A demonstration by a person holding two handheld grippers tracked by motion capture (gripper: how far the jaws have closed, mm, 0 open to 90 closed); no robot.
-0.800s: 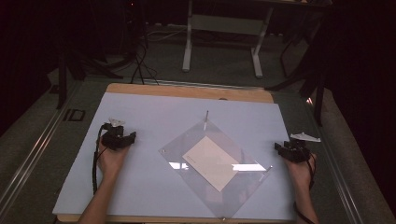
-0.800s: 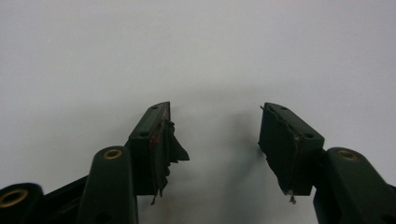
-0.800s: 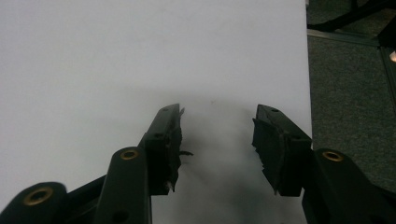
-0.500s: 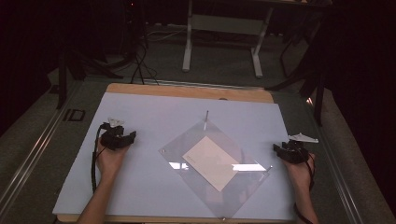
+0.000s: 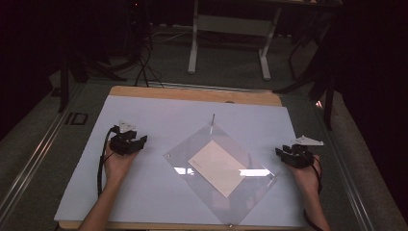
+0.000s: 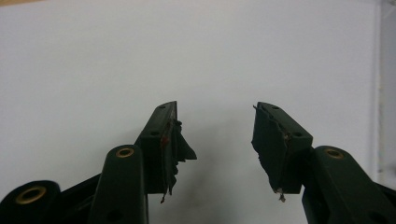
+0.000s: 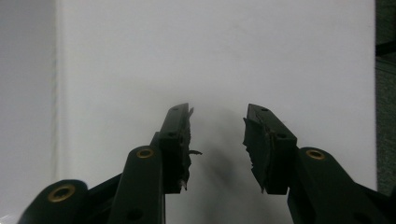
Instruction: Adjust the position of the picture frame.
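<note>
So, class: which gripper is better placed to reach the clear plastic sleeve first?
Right, probably. The right gripper sits just off the clear plastic sleeve's near corner; the left gripper stands farther off. Both are open, empty.

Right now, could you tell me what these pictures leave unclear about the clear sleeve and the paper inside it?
- Paper, high view: any print on it is too small to read.
- Clear sleeve, high view: glare streaks hide part of its surface; which edge is open cannot be told.
- Slim upright item at its far corner: too small to identify.
</note>
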